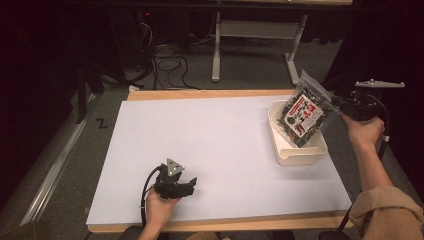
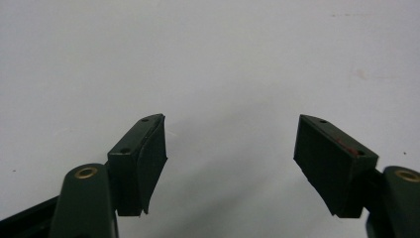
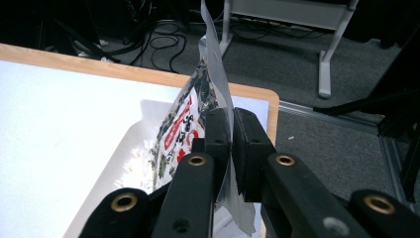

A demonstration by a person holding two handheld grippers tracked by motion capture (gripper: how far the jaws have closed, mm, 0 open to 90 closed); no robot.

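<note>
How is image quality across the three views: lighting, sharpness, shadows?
High view: white table top bright, surroundings nearly black. Left gripper view: soft, left gripper casts a faint shadow on the table. Right gripper view: right gripper sharp on the snack bag; floor dim.
</note>
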